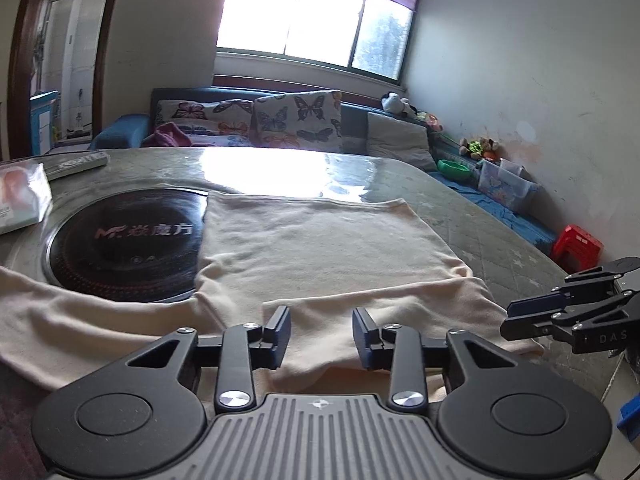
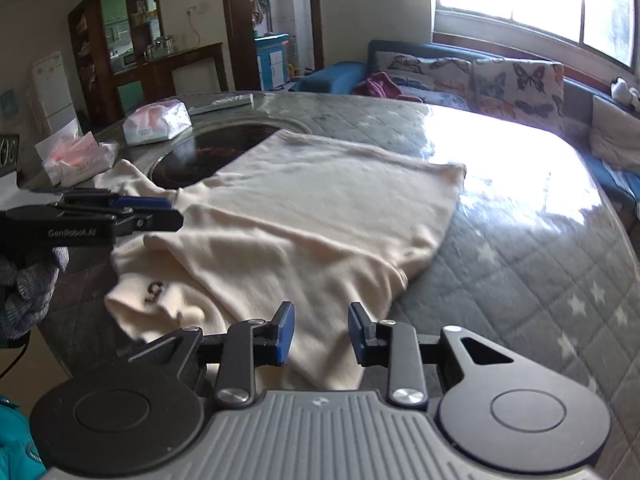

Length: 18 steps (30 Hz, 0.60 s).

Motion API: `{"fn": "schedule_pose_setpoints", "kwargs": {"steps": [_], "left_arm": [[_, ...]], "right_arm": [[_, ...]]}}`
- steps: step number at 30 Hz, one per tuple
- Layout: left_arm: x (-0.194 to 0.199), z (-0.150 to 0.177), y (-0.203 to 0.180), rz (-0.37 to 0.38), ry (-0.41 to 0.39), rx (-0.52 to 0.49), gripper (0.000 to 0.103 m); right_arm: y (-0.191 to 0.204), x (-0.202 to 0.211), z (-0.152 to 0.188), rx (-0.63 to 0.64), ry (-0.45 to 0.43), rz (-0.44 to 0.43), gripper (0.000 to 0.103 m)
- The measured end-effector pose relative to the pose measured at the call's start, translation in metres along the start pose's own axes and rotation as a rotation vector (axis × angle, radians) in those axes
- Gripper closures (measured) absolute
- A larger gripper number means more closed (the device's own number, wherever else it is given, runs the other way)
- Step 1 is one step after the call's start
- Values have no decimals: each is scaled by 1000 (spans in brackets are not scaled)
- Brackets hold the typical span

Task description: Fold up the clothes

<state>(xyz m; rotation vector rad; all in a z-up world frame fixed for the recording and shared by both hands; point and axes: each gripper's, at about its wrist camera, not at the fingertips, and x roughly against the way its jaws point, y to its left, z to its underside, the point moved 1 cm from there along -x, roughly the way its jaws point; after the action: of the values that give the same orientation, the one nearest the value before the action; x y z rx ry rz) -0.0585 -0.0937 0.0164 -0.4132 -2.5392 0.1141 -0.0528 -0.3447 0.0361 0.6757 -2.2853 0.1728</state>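
Daylight from a wide window glares off a round worktop [image 1: 480, 216] covered in a grey quilted cloth with pale stars, and a sofa with butterfly cushions [image 1: 296, 120] sits behind it. A cream shirt [image 1: 320, 240] lies spread across the middle of both frames, partly over a black induction hob [image 1: 124, 240] set into the worktop at centre left of the left wrist view. One sleeve trails toward the lower left of that frame. In the right wrist view the near edge of the shirt [image 2: 304, 216] is bunched and turned over, showing a small dark mark at lower left.

The left claw [image 1: 321, 338] is released, its blue pads apart above the near hem and holding nothing. The right claw [image 2: 321, 334] is likewise spread and empty over the rumpled near edge. From the left camera the right claw shows side-on at the right edge, hanging beyond the cloth.

My judgement is that the fold is barely begun and the next grasp is the weak point. The near edge is doubled over, so a pinch could catch only the top layer and drag a crooked fold. The glossy hob gives little grip, so the cloth may slide. Tissue packs [image 2: 156, 122] at upper left stand close enough for a swung sleeve to brush them.
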Motion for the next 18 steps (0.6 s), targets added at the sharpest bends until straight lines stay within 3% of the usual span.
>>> {"fn": "schedule_pose_setpoints", "kwargs": {"steps": [6, 12, 18], "left_arm": [[-16, 7, 0, -39, 55, -61, 81], [-10, 1, -4, -73, 32, -81, 83], [-20, -4, -15, -30, 48, -102, 82]], "right_arm": [[-13, -2, 17, -33, 32, 30, 76], [-15, 2, -1, 5, -14, 30, 76], [-9, -18, -25, 39, -63, 4, 76]]}}
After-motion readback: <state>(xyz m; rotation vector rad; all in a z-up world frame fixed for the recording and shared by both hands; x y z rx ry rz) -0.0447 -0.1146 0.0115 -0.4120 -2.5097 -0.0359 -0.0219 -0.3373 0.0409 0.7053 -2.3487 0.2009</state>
